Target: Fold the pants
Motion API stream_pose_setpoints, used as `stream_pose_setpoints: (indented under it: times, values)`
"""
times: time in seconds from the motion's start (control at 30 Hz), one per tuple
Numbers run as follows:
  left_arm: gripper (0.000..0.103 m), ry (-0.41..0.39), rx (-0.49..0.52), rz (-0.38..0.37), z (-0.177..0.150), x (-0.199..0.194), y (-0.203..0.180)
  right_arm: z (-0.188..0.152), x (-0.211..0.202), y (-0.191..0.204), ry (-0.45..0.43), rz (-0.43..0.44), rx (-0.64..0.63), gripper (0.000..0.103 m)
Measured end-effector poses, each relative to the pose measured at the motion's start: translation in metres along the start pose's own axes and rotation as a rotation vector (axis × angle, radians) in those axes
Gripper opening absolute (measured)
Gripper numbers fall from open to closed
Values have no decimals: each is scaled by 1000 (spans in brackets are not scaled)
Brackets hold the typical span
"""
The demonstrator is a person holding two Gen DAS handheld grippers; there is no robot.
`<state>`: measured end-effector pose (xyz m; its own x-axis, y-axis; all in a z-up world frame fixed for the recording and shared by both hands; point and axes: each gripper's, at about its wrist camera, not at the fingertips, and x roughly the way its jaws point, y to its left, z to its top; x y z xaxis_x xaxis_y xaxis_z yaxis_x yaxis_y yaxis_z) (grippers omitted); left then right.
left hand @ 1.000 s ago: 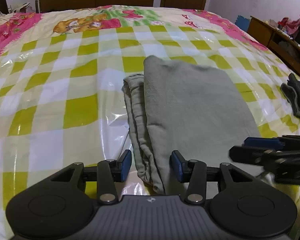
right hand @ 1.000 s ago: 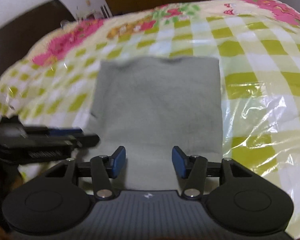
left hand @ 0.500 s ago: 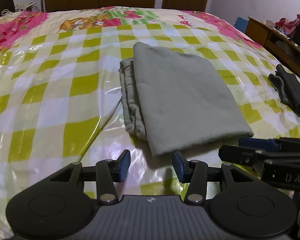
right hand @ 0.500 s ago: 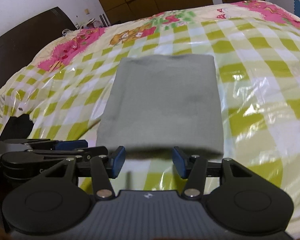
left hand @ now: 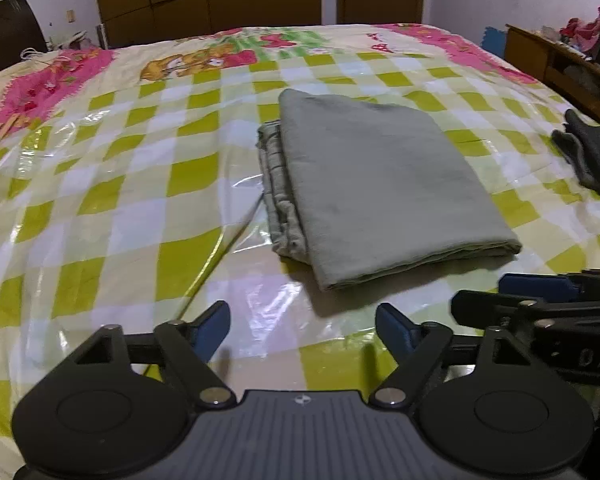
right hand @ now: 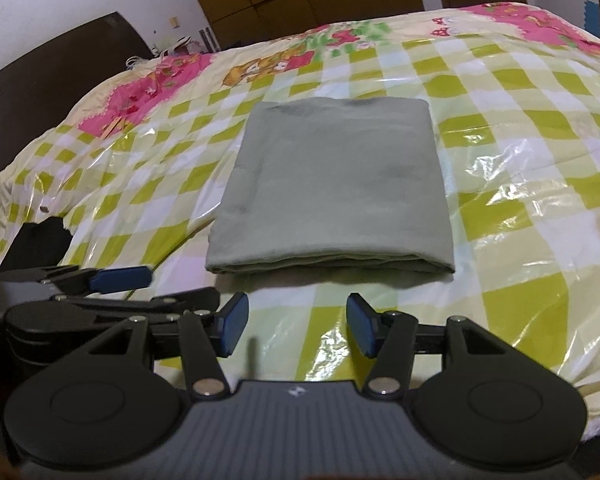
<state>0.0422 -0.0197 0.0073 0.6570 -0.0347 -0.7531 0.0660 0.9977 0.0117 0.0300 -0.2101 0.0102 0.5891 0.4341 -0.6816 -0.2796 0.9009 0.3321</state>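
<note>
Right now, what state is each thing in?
Grey pants: folded into a flat rectangle, lying free on the bed.
Left gripper: opening, nothing between its pads.
Right gripper: open, empty.
Dark cloth: bunched, apart from the pants.

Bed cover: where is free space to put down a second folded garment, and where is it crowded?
Free: the wide checked area of the bed cover left of the folded pants, and the strip beyond them toward the cartoon print. In the right wrist view, the crinkled plastic right of the pants is bare too. Crowded: the right edge by the dark garment and the near edge, where both claws hover.
</note>
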Motion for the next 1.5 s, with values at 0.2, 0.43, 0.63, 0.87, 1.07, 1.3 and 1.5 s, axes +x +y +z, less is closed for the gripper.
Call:
stream_pose_setpoints:
  times: [0.2, 0.43, 0.63, 0.87, 1.07, 1.3, 1.5]
  values:
    - [103, 6, -36, 30, -4, 5, 6, -1, 5, -5, 19, -5, 21, 56]
    - [103, 24, -27, 39, -6, 6, 3, -4, 10, -6, 40, -32, 17, 56]
    - [103, 4, -58, 32, -6, -1, 8, -5, 12, -3, 46, -78, -11, 57]
    - [103, 9, -39, 46, -9, -2, 5, -4, 13, -6, 45, -78, -11, 57]
    - [103, 34, -29, 75, -8, 2, 3, -5, 13, -5, 49, -75, -18, 60]
    - [103, 39, -27, 81, -9, 3, 2, -6, 14, -4, 51, -74, -23, 61]
    - [103, 42, -28, 83, -9, 3, 2, -7, 15, -4, 56, -74, -19, 61]
